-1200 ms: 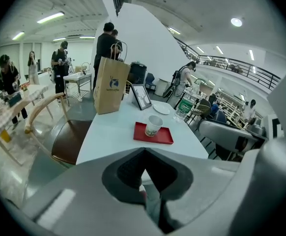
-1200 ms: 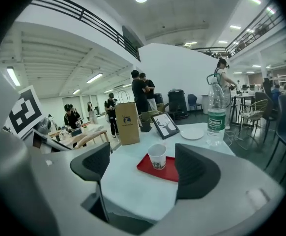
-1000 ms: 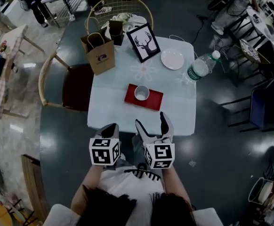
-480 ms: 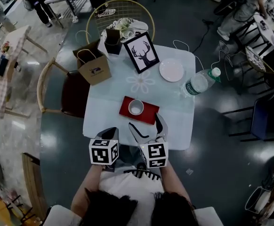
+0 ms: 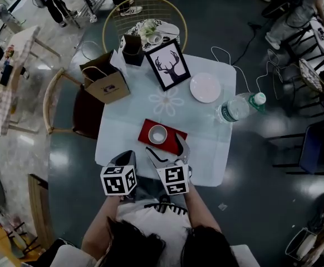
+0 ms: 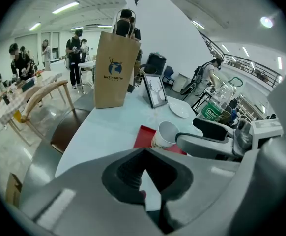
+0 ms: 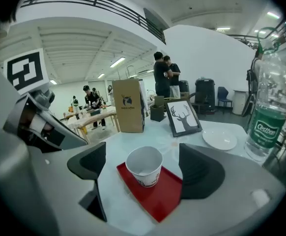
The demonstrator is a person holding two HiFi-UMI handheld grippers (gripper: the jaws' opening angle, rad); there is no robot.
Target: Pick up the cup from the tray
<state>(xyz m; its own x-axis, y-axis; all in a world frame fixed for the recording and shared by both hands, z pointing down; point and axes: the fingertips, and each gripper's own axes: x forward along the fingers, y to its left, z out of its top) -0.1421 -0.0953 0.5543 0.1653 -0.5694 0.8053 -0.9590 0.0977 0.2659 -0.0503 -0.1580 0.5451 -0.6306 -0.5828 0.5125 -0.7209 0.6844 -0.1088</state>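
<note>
A white paper cup (image 5: 157,134) stands upright on a red tray (image 5: 173,135) near the front of the pale table (image 5: 206,143). My right gripper (image 5: 166,148) is open, and its jaws have just been opening. Its tips reach the tray's near edge, and the cup (image 7: 144,167) stands just beyond them, touching neither pad. In the right gripper view the tray (image 7: 160,198) lies centred between the two dark pads. My left gripper (image 5: 124,159) is shut and empty at the table's near left edge. Its own view shows the cup (image 6: 165,134) ahead to the right.
Behind the tray stand a brown paper bag (image 5: 105,82), a framed deer picture (image 5: 167,64), a white plate (image 5: 205,87) and a water bottle (image 5: 237,108). Wooden chairs (image 5: 67,113) flank the table's left and far sides. People stand in the background.
Both grippers have moved forward over the table's near edge. The right gripper's tips have closed in on the tray and its jaws stand a little wider.
</note>
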